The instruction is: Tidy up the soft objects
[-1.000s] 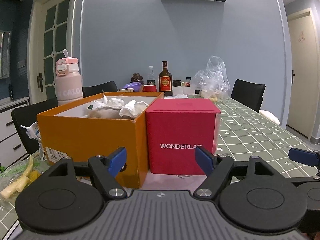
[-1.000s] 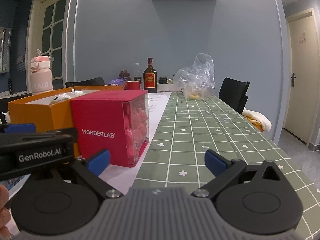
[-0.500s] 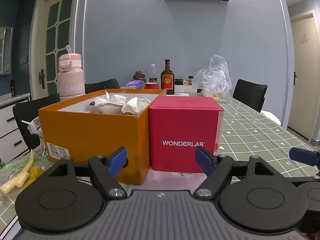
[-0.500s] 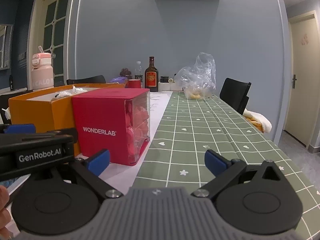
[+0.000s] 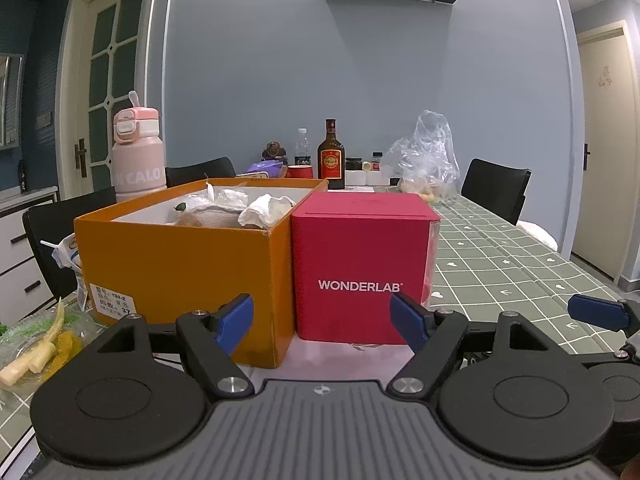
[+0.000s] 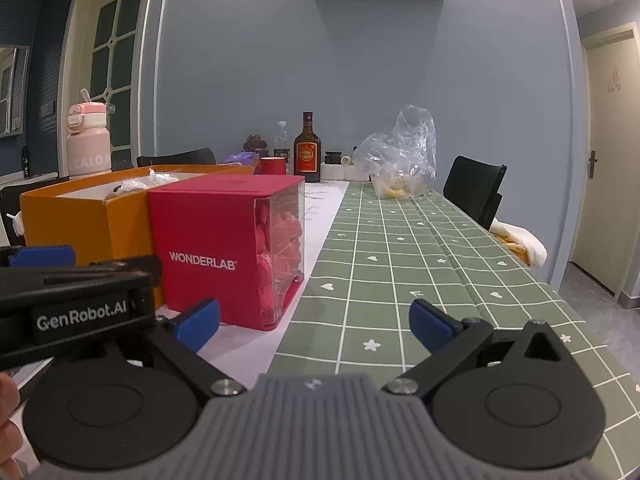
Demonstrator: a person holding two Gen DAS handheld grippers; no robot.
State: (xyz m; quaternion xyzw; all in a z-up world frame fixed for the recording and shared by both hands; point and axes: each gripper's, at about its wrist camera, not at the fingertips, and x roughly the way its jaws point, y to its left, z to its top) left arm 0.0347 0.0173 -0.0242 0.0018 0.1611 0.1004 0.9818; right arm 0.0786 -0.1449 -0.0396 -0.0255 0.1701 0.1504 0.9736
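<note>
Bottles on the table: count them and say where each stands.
3. Pink bottle behind the orange box; dark liquor bottle and clear water bottle at the table's far end. Others may be hidden.

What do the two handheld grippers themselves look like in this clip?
Both match: the left gripper and right gripper each have a ribbed grey body, two round black discs, black angled link arms with silver pivot screws, and blue finger pads. The right wrist view shows white "GenRobot.AI" lettering on the left gripper's black side. No cables or sleeves show.

Orange box (image 5: pixel 180 268), red box (image 5: pixel 360 264), green gridded, perhaps heart-dotted tablecloth (image 6: pixel 420 264).
</note>
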